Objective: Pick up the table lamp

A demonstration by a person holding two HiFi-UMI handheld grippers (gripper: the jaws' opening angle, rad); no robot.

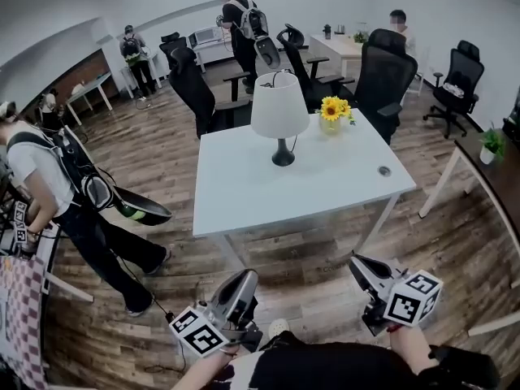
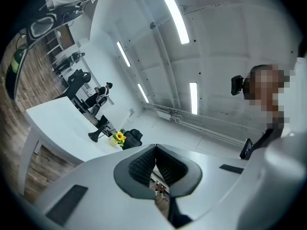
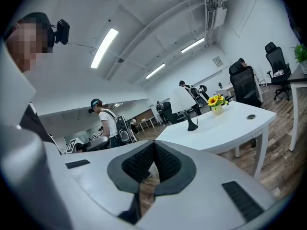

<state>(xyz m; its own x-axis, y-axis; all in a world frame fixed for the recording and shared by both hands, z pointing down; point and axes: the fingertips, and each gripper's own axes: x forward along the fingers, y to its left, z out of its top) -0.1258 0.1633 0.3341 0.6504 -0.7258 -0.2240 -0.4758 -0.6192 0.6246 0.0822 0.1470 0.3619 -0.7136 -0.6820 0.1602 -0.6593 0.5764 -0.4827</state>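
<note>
Well ahead, the white table [image 1: 325, 193] is filling the middle of the wooden floor, and the table lamp [image 1: 279, 108] is standing upright on its far half. Short of the near edge, the left gripper [image 1: 245, 278] and the right gripper [image 1: 358, 262] are hanging apart, each showing jaws pressed together with nothing between them. A small vase of sunflowers [image 1: 333, 114] is sitting just beside the lamp.
</note>
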